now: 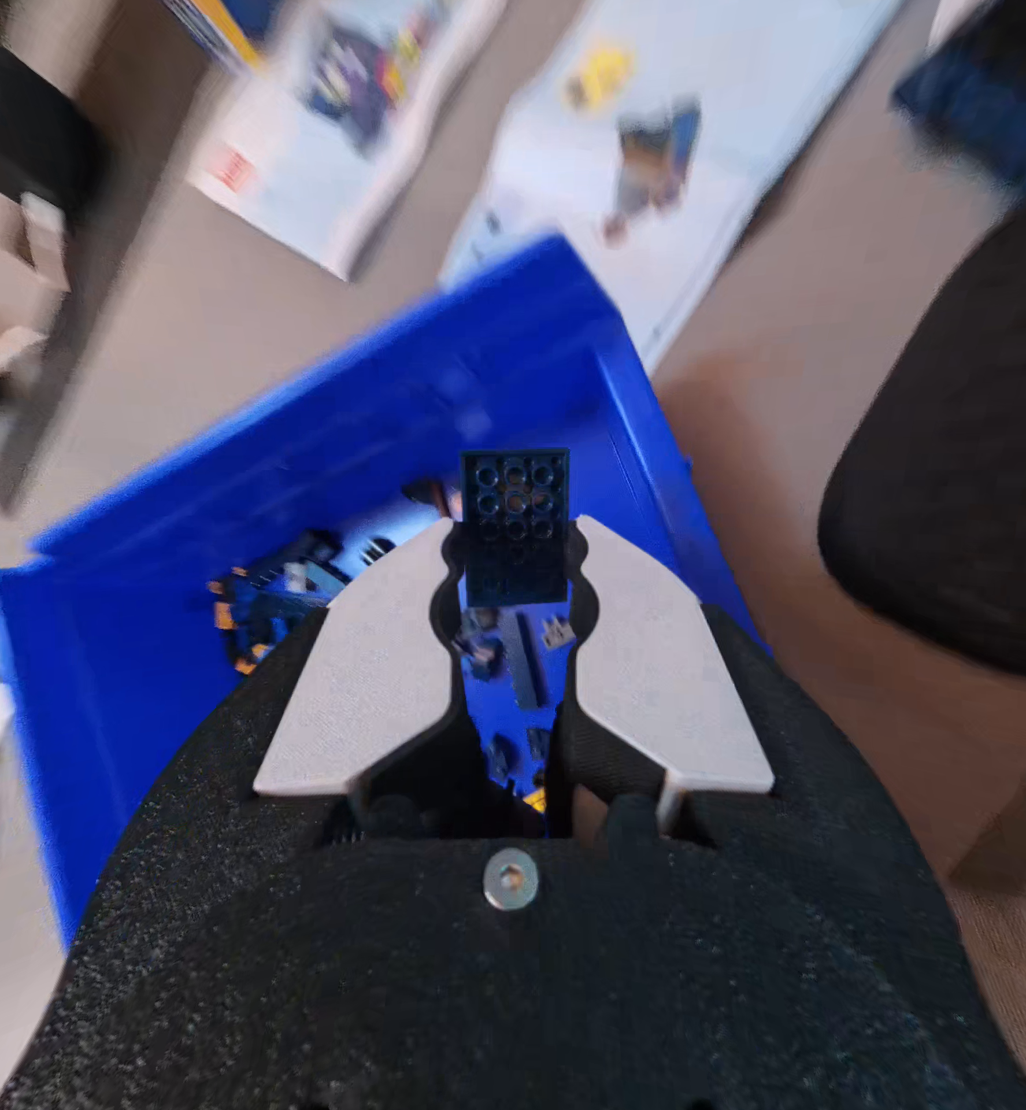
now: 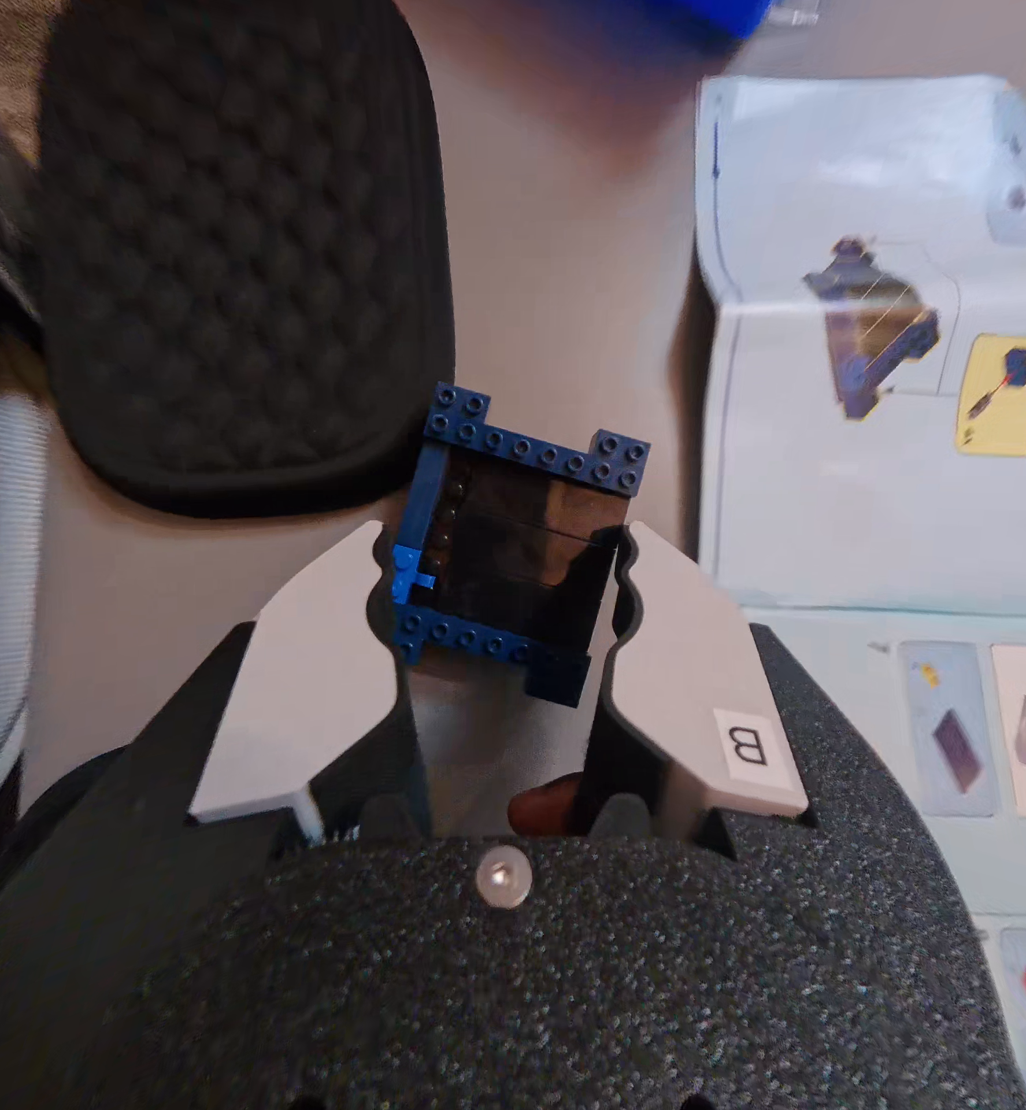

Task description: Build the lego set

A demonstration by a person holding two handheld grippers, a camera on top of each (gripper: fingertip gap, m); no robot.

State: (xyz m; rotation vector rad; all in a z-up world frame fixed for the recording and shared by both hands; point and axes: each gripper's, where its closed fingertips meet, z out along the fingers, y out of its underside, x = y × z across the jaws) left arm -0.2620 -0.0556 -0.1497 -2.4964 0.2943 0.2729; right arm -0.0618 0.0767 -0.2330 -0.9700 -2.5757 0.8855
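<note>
Left gripper (image 1: pixel 513 558) is closed on a dark blue rectangular plastic building plate (image 1: pixel 515 528), held upright with its hollow tubed underside toward the camera; both black wavy pads (image 1: pixel 451 564) press against the plate's long edges, and its upper half stands clear above the fingertips. Directly behind and below it sits a bright blue plastic bin (image 1: pixel 318 432), tilted in the view, with an assortment of small loose building pieces (image 1: pixel 270 606) in blue, orange and grey lying on its floor. Beyond the bin, blurred printed instruction booklets (image 1: pixel 636 162) lie on the beige surface (image 1: pixel 198 300), and a black padded cushion (image 1: pixel 967 480) fills the right side. Right gripper (image 2: pixel 504 570) grips a dark blue studded brick frame with a smoky transparent brown panel (image 2: pixel 522 534); the left pad (image 2: pixel 381 576) bears on the side carrying a small bright blue piece (image 2: pixel 405 576), the right pad (image 2: pixel 625 570) on the panel's opposite edge. The assembly sits slightly rotated between the fingers, its studded top rail projecting past the fingertips. A black quilted cushion (image 2: pixel 240 252) lies to its upper left, and an open pale instruction booklet (image 2: pixel 882 360) lies on the surface to its right.
</note>
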